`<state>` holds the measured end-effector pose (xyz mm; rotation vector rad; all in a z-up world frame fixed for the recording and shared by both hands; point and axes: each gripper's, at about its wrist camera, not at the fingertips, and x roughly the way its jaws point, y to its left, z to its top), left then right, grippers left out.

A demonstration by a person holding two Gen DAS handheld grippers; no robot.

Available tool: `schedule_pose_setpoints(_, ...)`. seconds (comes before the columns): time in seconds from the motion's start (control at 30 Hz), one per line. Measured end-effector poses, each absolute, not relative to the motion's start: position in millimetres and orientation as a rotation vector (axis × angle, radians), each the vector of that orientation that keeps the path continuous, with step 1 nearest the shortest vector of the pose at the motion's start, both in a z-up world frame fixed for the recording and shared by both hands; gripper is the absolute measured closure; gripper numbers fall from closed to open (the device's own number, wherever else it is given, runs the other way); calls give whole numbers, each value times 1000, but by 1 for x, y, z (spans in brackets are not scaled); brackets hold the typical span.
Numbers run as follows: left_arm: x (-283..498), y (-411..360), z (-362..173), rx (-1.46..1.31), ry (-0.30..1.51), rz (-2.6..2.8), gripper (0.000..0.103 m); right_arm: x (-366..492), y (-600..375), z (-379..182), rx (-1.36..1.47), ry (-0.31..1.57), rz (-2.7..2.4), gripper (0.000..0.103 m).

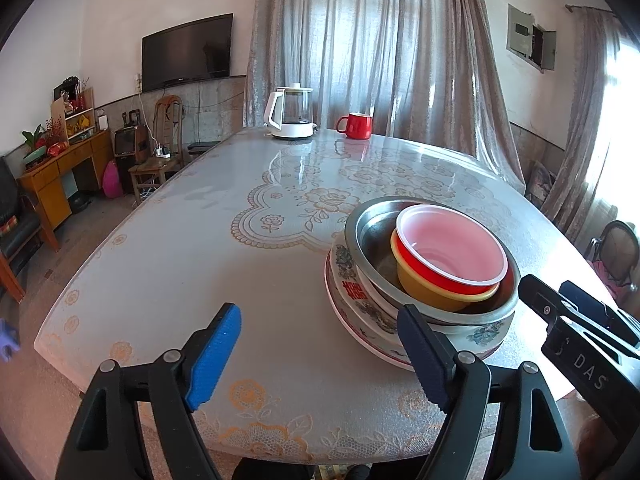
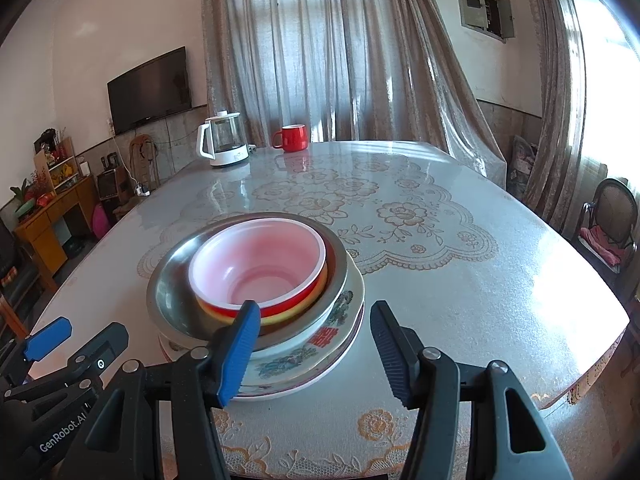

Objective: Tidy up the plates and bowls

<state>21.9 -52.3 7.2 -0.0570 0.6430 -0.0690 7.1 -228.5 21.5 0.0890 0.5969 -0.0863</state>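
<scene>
Now both claws are held apart and empty: the left gripper [image 1: 320,356] is poised just left of the stack, the right gripper [image 2: 316,352] just in front of it, jaws spread wide. Nothing is gripped. Everything is seen nested near the table [image 1: 160,248] edge, largest below, presumably for stability: patterned ceramic plates [image 2: 304,364], a dull steel basin [image 2: 172,280], a yellow bowl [image 1: 432,292], then a glossy red plastic bowl [image 2: 260,264] with a pale interior. A slick lace-printed cover is laid over the tabletop.

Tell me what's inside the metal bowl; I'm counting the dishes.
A red bowl nested in a yellow bowl sits inside the metal bowl; anything beneath them is hidden.
</scene>
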Motion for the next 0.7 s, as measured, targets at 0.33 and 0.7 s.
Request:
schedule_pose_setpoints(0.33, 23, -49, 7, -55, 638, -69, 21, 8, -227, 21, 83, 605, -81, 45)
schedule_pose_setpoints(0.7, 21, -48, 6, -53, 634, -68, 20, 7, -226, 20, 78, 612, -74, 44)
